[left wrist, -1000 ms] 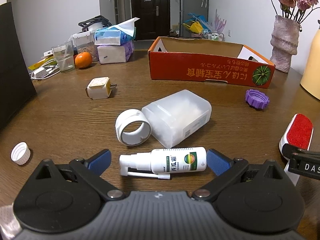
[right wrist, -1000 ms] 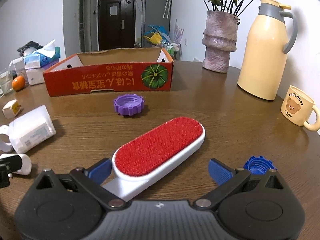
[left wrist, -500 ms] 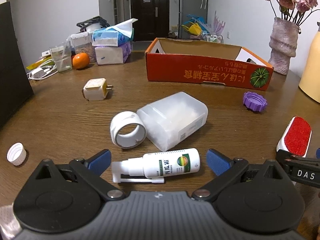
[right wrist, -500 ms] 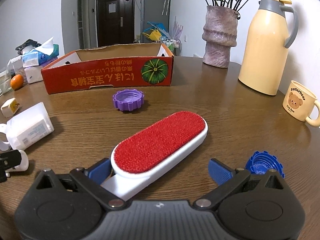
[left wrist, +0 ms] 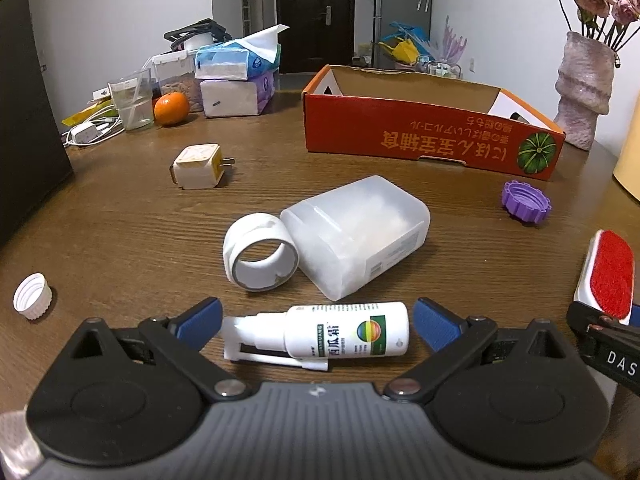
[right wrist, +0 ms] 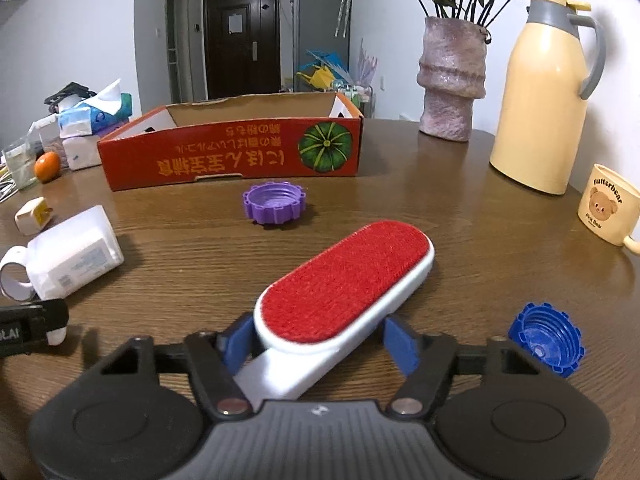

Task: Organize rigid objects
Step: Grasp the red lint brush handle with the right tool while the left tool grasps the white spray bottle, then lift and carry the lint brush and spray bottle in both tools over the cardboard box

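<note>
My right gripper [right wrist: 318, 344] is closing on the red lint brush [right wrist: 346, 282]; its blue pads sit at the brush's sides. My left gripper [left wrist: 316, 322] is wide open around the little spray bottle [left wrist: 320, 336], not squeezing. Both lie on the brown table [right wrist: 460, 216], near the orange box [right wrist: 232, 156].

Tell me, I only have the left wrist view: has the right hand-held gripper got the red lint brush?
Observer: Its jaws are closing. The right hand-held gripper has the lint brush between its pads, at the end nearer the handle.
Operator: Anything beside it that I can't see?
Observer: A blue cap lies open side up on the table, just right of that gripper.
Operator: And further right?
Observer: A cream bear mug stands upright near the table edge.
</note>
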The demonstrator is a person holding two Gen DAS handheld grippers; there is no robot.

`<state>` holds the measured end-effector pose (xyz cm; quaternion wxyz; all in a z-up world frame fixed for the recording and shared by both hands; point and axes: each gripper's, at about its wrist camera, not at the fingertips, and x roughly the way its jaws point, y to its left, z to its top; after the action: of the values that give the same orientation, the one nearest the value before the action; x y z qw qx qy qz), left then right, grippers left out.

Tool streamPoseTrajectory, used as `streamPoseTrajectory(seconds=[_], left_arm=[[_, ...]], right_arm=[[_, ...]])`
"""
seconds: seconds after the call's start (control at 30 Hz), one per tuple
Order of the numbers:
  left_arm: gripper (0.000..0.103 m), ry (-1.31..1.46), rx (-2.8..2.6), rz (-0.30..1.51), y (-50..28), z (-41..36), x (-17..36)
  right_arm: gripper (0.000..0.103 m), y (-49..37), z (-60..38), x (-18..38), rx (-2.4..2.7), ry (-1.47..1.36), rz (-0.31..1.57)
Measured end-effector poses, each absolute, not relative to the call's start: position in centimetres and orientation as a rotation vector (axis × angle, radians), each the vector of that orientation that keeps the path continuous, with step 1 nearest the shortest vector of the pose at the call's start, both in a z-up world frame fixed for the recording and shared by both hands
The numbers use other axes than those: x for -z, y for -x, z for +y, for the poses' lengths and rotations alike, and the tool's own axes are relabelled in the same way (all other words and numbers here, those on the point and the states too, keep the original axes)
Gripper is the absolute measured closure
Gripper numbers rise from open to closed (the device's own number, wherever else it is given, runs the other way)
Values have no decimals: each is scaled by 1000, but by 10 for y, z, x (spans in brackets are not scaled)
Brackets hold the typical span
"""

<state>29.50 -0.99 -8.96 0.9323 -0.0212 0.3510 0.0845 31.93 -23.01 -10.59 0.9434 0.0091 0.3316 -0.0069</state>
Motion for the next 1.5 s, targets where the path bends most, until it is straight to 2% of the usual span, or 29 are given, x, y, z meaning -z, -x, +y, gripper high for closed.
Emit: streamPoseTrajectory(seconds=[0.13,0.53,1.5], left_arm=[[0,58,-176,736,-297,-7,92],[4,82,-158,734,-297,-4,93],[4,64,-130,644,-280,-6,82]], right_arm=[[46,-316,-232,106,0,-34,658],[52,-315,-236,106,-15,-59,647],[54,-290,-230,93,-59,-54,516]])
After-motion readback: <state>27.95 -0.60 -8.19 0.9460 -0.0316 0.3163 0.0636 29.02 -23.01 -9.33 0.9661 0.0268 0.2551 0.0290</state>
